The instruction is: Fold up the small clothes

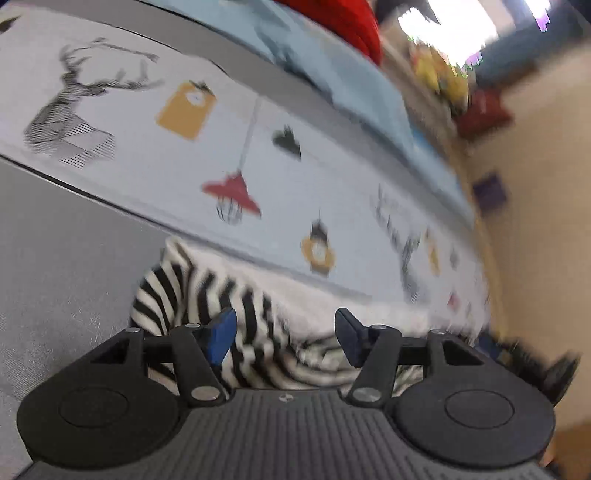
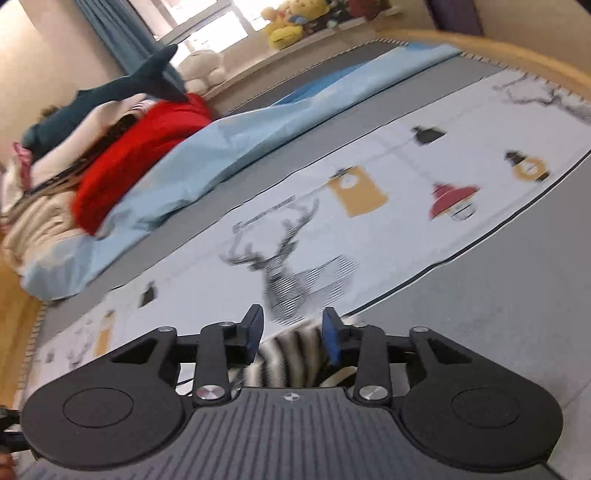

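The only marking I can find is a small round emblem on the ribbed grey body of each of my tools; the lettering printed on the bedspread is too blurred to read. My left gripper (image 1: 284, 334) stands released, its blue pads wide apart over the black-and-white striped knit garment (image 1: 207, 295), not pressing on it. My right gripper (image 2: 291, 332) is parted more narrowly, with a fold of the striped cloth (image 2: 288, 354) between the pads; no pinch shows. The garment lies on the grey bed cover (image 1: 62, 266) at the edge of the pale printed panel with a stag, lamps and tags (image 2: 295, 229). Beyond lie a light blue sheet (image 2: 221, 147), a red blanket (image 2: 140, 162) and plush toys on the window sill (image 2: 288, 26)
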{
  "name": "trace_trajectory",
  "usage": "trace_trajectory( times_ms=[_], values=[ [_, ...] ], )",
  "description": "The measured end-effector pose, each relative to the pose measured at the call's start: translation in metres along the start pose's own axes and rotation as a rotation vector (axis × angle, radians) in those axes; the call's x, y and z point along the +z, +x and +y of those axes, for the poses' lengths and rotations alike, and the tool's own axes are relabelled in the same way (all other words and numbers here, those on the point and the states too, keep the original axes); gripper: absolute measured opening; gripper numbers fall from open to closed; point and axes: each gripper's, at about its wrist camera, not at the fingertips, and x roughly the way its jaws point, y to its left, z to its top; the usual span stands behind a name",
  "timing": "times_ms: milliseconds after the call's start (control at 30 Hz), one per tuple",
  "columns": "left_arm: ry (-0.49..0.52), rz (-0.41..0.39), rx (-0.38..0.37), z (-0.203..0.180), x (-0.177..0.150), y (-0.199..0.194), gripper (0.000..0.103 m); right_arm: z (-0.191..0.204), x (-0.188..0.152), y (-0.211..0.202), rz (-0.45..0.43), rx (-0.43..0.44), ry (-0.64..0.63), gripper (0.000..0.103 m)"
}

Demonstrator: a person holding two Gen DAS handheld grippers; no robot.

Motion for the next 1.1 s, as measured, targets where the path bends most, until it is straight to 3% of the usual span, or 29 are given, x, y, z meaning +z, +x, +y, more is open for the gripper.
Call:
trace_trajectory(
  times_ms=[133, 267, 333, 433, 500, 567, 667, 767, 867, 1000, 1100],
  values=[
    [0.005, 0.061, 0.074, -0.007, -0.01, 0.031, 0.064, 0.015, -0.019, 0.02, 0.141, 0.063, -0.062, 0.044],
    [-0.011, 0.077, 0.14, -0.009, -0.01, 0.055, 0.059, 0.031, -0.036, 0.044, 0.238, -0.038, -0.17, 0.046],
    [-0.02, 0.09, 0.195, -0.008, -0.01, 0.064, 0.035, 0.032, -0.039, 0.052, 0.256, -0.091, -0.178, 0.045],
    [-0.004, 0.079, 0.226, -0.011, -0.008, 0.067, 0.02, 0.028, -0.034, 0.057, 0.258, -0.136, -0.128, 0.02],
    [0.019, 0.047, 0.234, -0.017, -0.003, 0.061, 0.017, 0.029, -0.031, 0.058, 0.251, -0.139, -0.114, 0.013],
    [0.029, -0.054, 0.214, -0.024, 0.006, 0.043, 0.016, 0.033, -0.026, 0.05, 0.214, -0.109, -0.095, 0.011],
    [-0.028, -0.236, 0.097, -0.026, 0.02, 0.016, 0.016, 0.046, -0.007, 0.031, 0.063, 0.007, -0.062, 0.011],
    [-0.01, -0.331, 0.08, -0.035, 0.027, 0.014, 0.016, 0.055, 0.009, 0.025, -0.072, 0.051, -0.036, 0.011],
    [-0.014, -0.349, 0.093, -0.04, 0.036, 0.029, 0.016, 0.055, 0.015, 0.039, -0.111, 0.033, 0.018, 0.01],
    [-0.108, -0.311, 0.123, -0.028, 0.047, 0.053, 0.017, 0.053, 0.015, 0.065, -0.107, -0.015, 0.059, 0.011],
    [-0.183, -0.235, 0.128, -0.012, 0.052, 0.068, 0.031, 0.048, 0.012, 0.087, -0.078, -0.047, 0.07, 0.016]
  ],
)
